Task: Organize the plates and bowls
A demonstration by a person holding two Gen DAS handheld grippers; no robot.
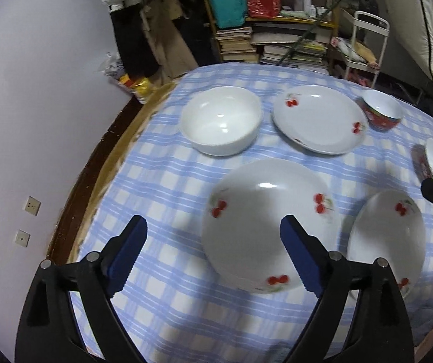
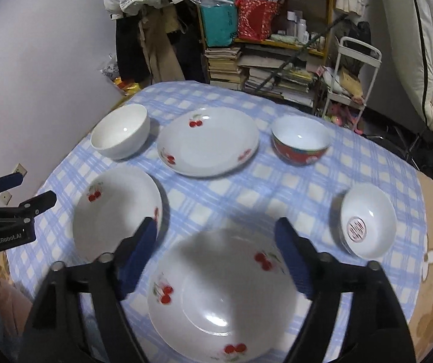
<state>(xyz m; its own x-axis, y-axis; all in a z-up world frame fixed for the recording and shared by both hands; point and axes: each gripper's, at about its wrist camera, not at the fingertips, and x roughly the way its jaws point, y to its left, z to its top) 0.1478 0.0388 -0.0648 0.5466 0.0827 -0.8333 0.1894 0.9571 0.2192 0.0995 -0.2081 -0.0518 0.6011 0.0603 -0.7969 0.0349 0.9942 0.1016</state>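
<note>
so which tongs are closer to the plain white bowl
Left. The left tongs hover open at the table's left side, one cherry plate short of the white bowl. The right tongs sit over the near-middle plate, farther away.

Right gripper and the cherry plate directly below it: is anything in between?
Nothing visible. The right gripper hangs open over the nearest cherry plate, with only bare plate surface between the fingers; the neighbouring cherry plate and small white bowl sit off to either side.
</note>
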